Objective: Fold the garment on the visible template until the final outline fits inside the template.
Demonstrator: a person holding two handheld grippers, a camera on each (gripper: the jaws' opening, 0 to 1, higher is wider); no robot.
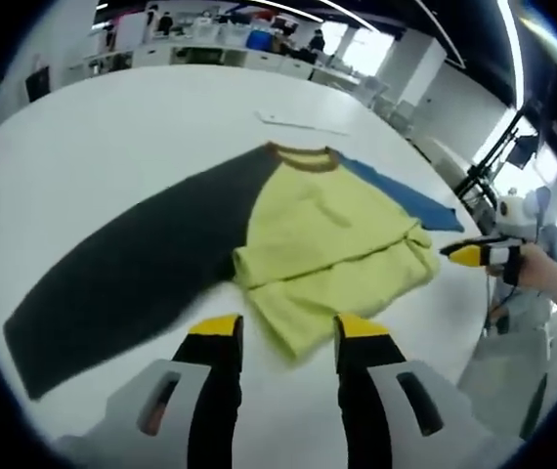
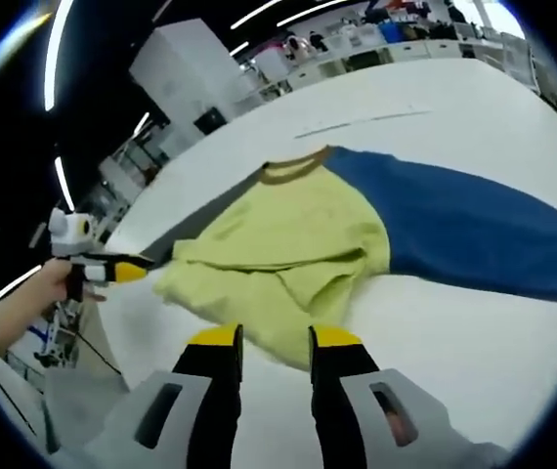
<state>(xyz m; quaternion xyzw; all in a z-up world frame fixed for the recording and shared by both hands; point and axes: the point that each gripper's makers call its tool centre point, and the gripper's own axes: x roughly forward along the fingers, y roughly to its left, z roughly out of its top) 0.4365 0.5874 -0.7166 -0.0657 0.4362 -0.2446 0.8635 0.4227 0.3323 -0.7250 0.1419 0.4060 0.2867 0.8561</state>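
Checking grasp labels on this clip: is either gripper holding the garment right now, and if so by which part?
Nothing is held. The left gripper and right gripper both stand open with empty jaws just short of the folded yellow hem of the garment.

1 garment [image 1: 308, 234] on 1 white table [image 1: 103, 147] — with 2 sleeves, 1 dark [image 1: 132, 264], 1 blue [image 2: 454, 230] — and 2 grippers, left [image 1: 288, 337] and right [image 2: 274, 342].

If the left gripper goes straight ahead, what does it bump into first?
Probably the shirt's folded yellow bottom edge, which lies just past the left gripper's open fingers. Depth is hard to judge here.
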